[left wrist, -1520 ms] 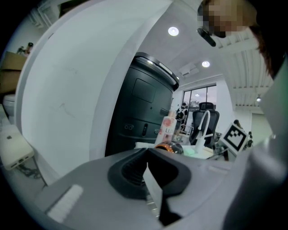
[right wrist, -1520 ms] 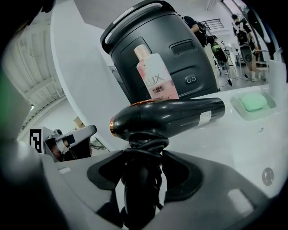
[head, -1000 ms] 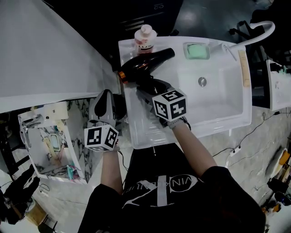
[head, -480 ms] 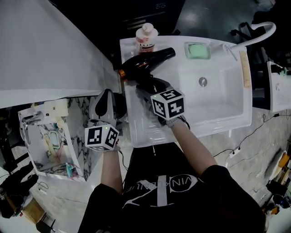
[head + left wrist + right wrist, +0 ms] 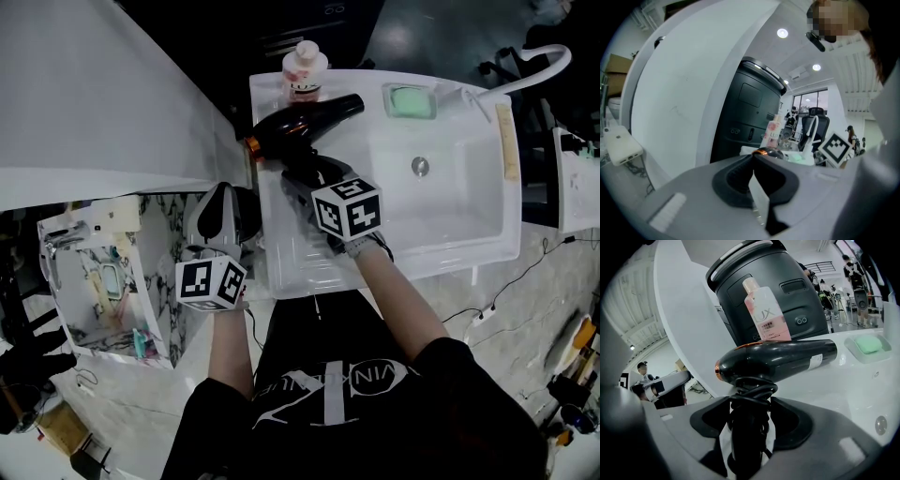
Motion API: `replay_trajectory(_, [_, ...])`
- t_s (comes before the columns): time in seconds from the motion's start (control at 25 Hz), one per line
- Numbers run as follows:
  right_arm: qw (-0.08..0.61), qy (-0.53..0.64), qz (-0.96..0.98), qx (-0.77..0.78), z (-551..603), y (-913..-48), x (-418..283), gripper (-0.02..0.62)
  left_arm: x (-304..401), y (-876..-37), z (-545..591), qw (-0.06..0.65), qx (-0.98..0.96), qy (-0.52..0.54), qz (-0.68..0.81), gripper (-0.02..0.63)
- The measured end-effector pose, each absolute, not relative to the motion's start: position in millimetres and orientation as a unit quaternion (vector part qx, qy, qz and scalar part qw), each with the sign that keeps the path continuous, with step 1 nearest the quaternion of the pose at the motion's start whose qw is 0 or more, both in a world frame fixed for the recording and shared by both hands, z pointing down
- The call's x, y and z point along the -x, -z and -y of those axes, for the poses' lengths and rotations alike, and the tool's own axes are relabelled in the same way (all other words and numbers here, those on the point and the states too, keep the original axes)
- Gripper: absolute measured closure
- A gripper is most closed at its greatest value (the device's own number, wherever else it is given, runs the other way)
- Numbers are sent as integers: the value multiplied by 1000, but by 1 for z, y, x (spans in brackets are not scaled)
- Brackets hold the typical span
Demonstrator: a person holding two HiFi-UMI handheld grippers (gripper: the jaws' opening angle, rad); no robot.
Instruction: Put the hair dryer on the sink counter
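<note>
The black hair dryer (image 5: 302, 126) with a copper ring lies across the back left part of the white sink counter (image 5: 281, 253), next to a pink bottle (image 5: 303, 73). My right gripper (image 5: 300, 176) is shut on its handle, which has the cord wound round it. In the right gripper view the hair dryer (image 5: 774, 360) sits crosswise above the right gripper (image 5: 749, 405); I cannot tell whether its body touches the counter. My left gripper (image 5: 223, 212) hangs left of the sink, shut and empty. In the left gripper view the left gripper (image 5: 757, 180) points towards the dryer's copper end (image 5: 764, 151).
A green soap (image 5: 409, 100) lies in a dish behind the basin, whose drain (image 5: 420, 167) is at its middle. A curved white faucet (image 5: 534, 67) rises at the right. A large white curved wall (image 5: 94, 103) stands left of the sink, a dark machine (image 5: 778, 284) behind it.
The whole head view has shifted slightly. The right gripper holds the hair dryer in the same spot by the bottle, and the left gripper has stayed where it was.
</note>
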State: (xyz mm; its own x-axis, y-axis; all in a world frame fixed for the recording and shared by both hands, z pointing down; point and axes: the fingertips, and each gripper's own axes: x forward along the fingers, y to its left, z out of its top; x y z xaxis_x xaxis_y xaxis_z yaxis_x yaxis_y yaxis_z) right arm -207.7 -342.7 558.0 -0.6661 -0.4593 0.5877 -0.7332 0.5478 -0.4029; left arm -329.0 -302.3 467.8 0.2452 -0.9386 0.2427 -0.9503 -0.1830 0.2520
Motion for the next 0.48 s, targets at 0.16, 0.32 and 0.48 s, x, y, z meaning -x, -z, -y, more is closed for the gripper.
replay_trajectory(0.16, [214, -324, 853, -348, 336, -559, 205, 307, 328, -469, 296, 179, -768, -17, 614, 606])
replay_trajectory(0.32, [217, -328, 851, -347, 328, -563, 199, 305, 324, -470, 291, 179, -769, -19, 613, 606])
replay_trajectory(0.48, [210, -329, 852, -350, 322, -560, 192, 305, 319, -470, 286, 178, -772, -20, 611, 606])
